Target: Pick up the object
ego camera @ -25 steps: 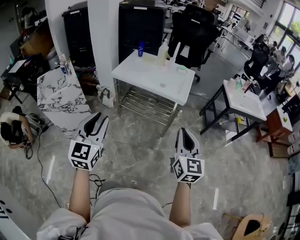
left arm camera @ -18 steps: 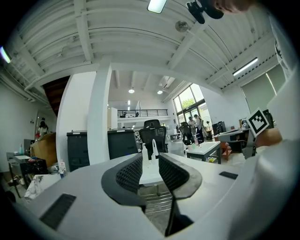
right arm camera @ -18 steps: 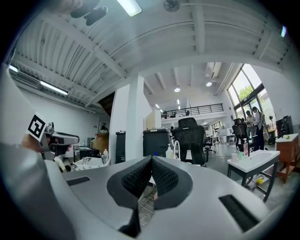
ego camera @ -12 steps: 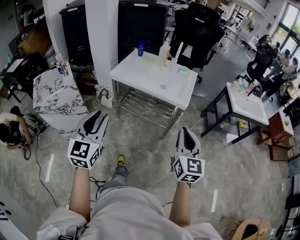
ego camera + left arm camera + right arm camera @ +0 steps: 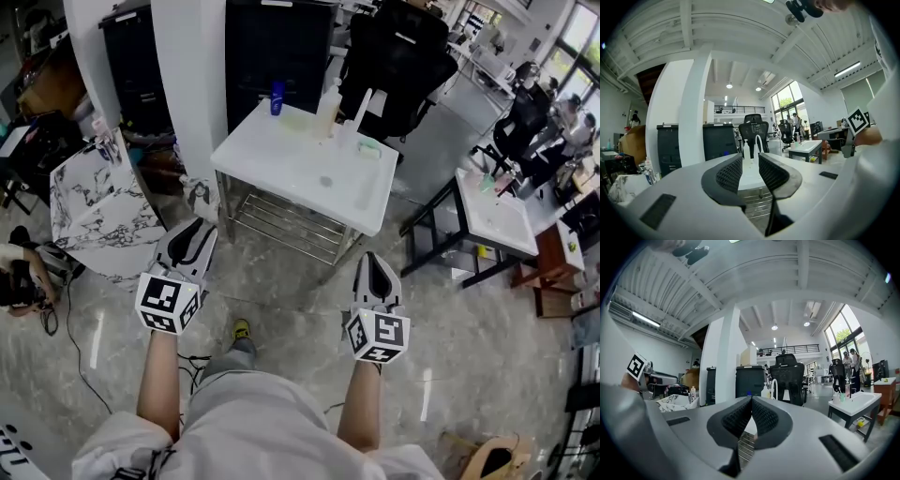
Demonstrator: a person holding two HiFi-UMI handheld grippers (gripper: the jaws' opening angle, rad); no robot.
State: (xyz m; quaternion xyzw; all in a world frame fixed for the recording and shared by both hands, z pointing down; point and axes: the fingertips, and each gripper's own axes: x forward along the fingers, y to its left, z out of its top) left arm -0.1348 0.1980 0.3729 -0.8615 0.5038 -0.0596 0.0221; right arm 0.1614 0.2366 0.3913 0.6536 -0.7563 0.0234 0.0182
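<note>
A white table stands ahead of me on the marble floor. On its far edge are a small blue bottle, a white pump bottle, a tall white curved item and a pale green thing. My left gripper hovers short of the table's near left corner, its jaws slightly apart and empty; between them the left gripper view shows the table and the bottles. My right gripper hangs short of the near right corner, its pads pressed together on nothing.
A marble-patterned slab leans at the left beside a white column. Black cabinets and a black office chair stand behind the table. A second white table on black legs is at the right. A person crouches at far left.
I have stepped forward: the table has drawn nearer and a foot in a yellow shoe has appeared below. Both grippers keep their pose and jaw state.
</note>
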